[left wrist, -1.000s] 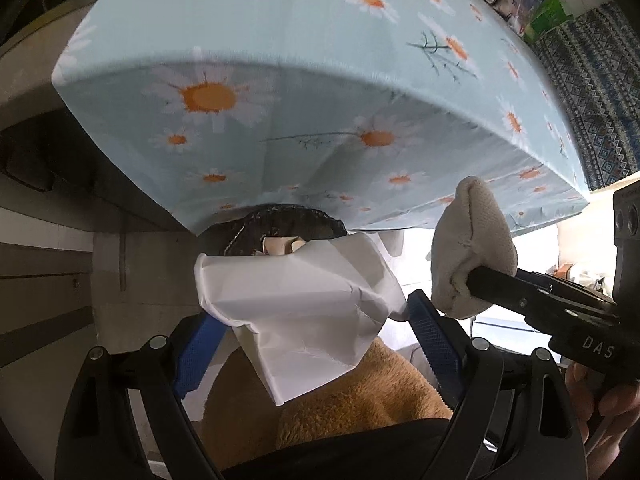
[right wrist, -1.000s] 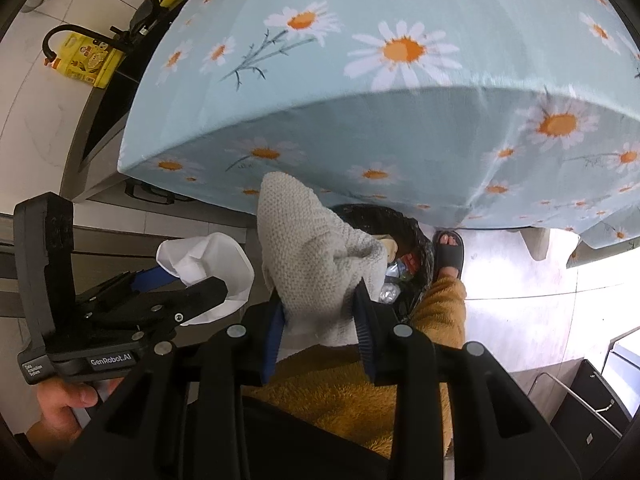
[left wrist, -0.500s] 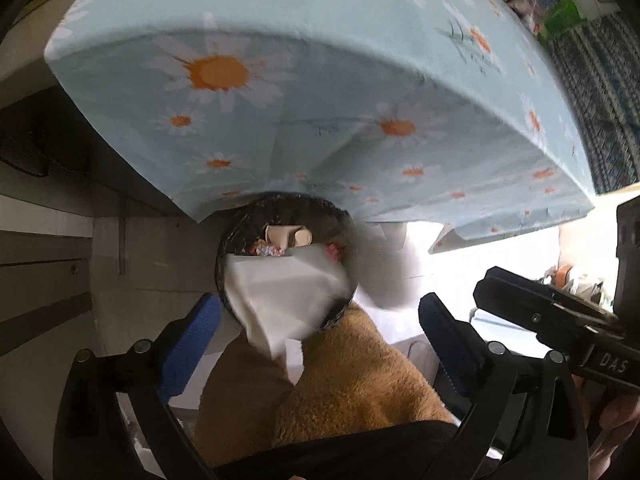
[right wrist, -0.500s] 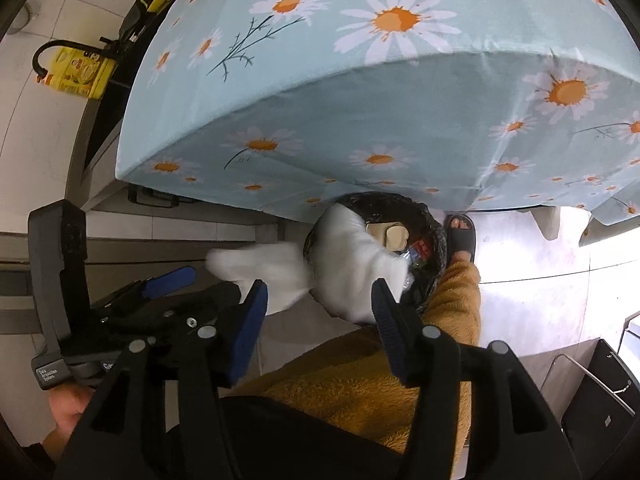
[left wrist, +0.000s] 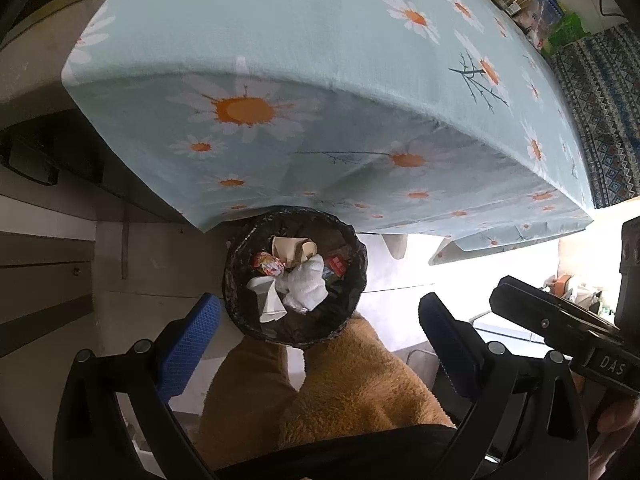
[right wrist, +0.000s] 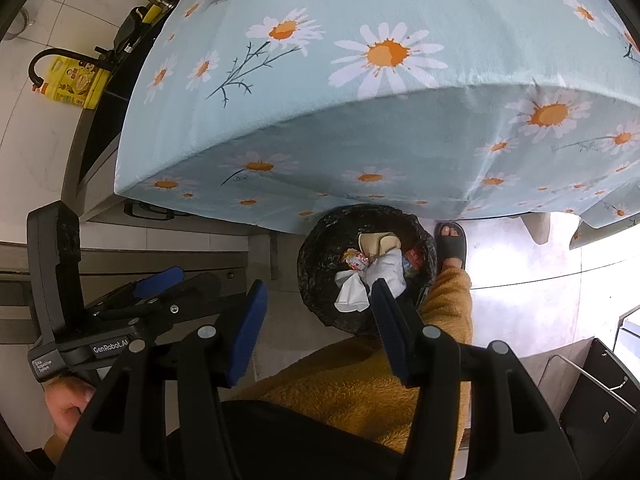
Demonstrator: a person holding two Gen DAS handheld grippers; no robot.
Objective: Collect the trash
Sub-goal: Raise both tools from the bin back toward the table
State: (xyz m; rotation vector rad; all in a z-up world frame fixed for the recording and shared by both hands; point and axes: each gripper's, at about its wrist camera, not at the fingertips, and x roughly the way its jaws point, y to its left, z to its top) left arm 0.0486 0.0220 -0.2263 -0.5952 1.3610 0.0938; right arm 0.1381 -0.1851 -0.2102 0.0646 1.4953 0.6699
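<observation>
A round bin with a black liner (left wrist: 240,264) (right wrist: 320,256) stands on the floor at the table's edge. Inside lie a white paper sheet (left wrist: 270,300) (right wrist: 352,296), a crumpled whitish cloth (left wrist: 308,284) (right wrist: 390,270), a beige cup (left wrist: 292,249) and colourful wrappers. My left gripper (left wrist: 320,332) is open and empty above the bin. My right gripper (right wrist: 320,320) is open and empty above the bin; it also shows at the right of the left wrist view (left wrist: 560,320).
A table with a light-blue daisy tablecloth (left wrist: 320,80) (right wrist: 380,100) overhangs the bin. The person's orange fleece legs (left wrist: 320,392) and a sandalled foot (right wrist: 450,240) stand beside the bin. Bottles and packets (left wrist: 540,12) sit at the table's far edge. A yellow jug (right wrist: 72,80) stands left.
Both grippers opened. The white paper dropped from the left gripper and the cloth from the right gripper into the bin, where both now lie.
</observation>
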